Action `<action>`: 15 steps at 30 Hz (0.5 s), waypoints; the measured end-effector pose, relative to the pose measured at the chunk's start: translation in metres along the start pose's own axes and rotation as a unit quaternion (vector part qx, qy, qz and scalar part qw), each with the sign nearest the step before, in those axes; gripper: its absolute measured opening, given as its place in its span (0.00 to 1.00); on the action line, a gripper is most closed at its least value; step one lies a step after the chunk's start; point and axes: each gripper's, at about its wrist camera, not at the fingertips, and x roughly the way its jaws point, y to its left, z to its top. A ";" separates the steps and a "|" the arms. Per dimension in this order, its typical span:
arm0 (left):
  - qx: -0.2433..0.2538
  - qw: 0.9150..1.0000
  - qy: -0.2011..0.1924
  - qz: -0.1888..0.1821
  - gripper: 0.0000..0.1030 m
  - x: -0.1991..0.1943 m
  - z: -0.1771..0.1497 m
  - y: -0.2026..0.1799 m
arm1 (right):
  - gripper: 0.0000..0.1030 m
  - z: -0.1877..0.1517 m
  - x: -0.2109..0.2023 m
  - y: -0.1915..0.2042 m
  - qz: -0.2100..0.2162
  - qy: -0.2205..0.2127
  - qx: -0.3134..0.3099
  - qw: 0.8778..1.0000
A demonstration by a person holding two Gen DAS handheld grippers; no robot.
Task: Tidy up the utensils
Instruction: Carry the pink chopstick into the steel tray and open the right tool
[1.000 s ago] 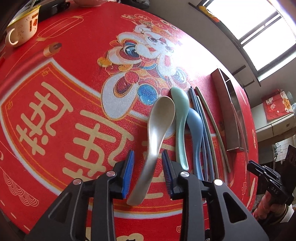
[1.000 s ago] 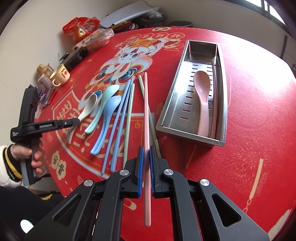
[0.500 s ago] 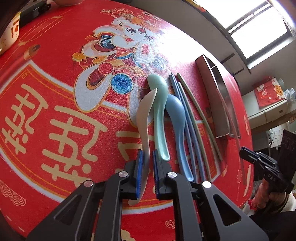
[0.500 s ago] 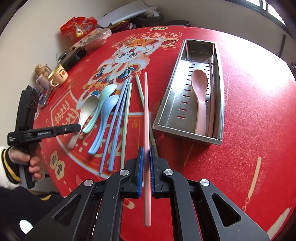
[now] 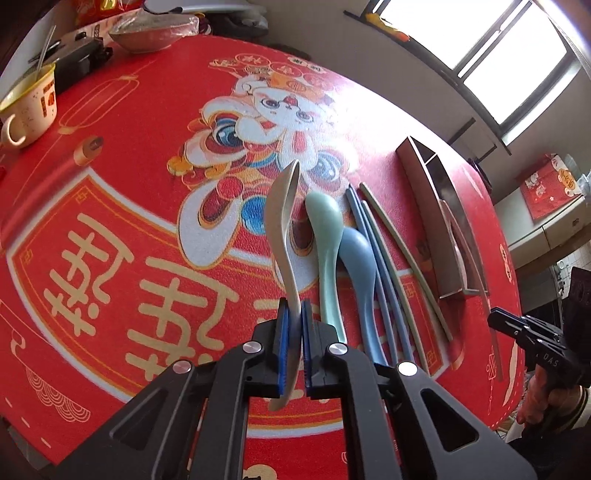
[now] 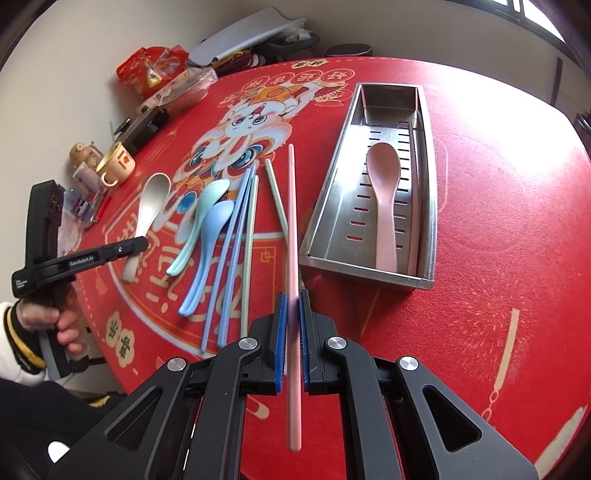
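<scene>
My left gripper (image 5: 293,314) is shut on the handle of a beige spoon (image 5: 282,214) and holds it tilted above the red mat; it also shows in the right wrist view (image 6: 149,206). Beside it lie a green spoon (image 5: 323,236), a blue spoon (image 5: 356,258), blue chopsticks (image 5: 373,240) and a green chopstick (image 5: 399,247). My right gripper (image 6: 291,306) is shut on a pink chopstick (image 6: 291,221), held above the mat left of the steel tray (image 6: 332,206). The tray holds a pink spoon (image 6: 384,184) and another pink chopstick (image 6: 413,206).
A cream mug (image 5: 29,103), a black box (image 5: 81,62) and a covered bowl (image 5: 155,31) stand at the table's far left edge. Snack bags (image 6: 155,70) and more clutter sit along the wall. The red mat (image 5: 129,147) covers the round table.
My left gripper closed on the beige spoon's handle and lifted it off the mat, bowl tilted up. My right gripper still holds the pink chopstick and has shifted slightly.
</scene>
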 end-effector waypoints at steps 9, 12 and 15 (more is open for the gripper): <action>0.001 0.999 -0.036 -0.020 0.06 -0.023 0.017 -0.013 | 0.06 0.031 -0.013 -0.031 0.001 -0.036 0.086 0.996; 0.001 0.999 -0.040 -0.027 0.06 -0.024 0.019 -0.017 | 0.06 0.050 -0.005 -0.043 -0.021 -0.032 0.106 0.994; -0.001 0.998 -0.044 -0.034 0.06 -0.025 0.021 -0.019 | 0.06 0.071 0.009 -0.052 -0.053 -0.023 0.114 0.992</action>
